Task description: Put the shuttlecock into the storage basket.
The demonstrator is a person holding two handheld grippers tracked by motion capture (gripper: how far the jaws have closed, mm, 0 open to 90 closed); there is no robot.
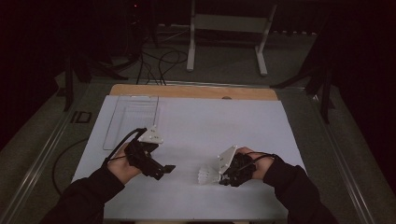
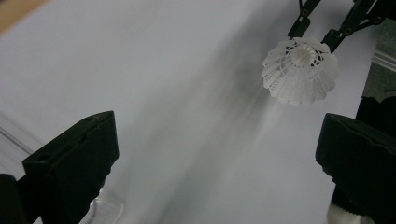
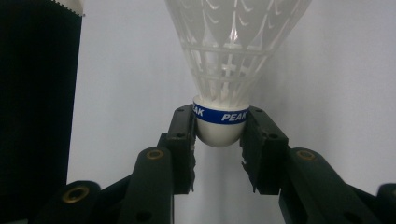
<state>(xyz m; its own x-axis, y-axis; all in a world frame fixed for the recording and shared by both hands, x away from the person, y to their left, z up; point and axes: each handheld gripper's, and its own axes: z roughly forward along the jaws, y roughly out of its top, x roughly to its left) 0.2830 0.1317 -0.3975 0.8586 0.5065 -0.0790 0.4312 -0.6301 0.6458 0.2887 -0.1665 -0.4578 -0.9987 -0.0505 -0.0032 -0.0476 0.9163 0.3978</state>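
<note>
Dim room, white-covered desk [image 1: 196,126]: your right gripper [image 1: 223,176], lower right of centre in the high view, has its fingers [image 3: 180,140] clamped on the cork of the shuttlecock [image 3: 220,126], just below the blue band, with the skirt fanning out toward the middle of the sheet. Your left gripper [image 1: 169,168] sits lower left with fingers [image 2: 74,163] wide apart and nothing between them; in its own view the shuttlecock hangs at upper right. A clear tray [image 1: 133,116] lies at the upper left of the sheet. I'd judge you are mid-carry or about to hand over; next, bring the open fingers squarely around the skirt, or carry it to the tray, without crushing it.
</note>
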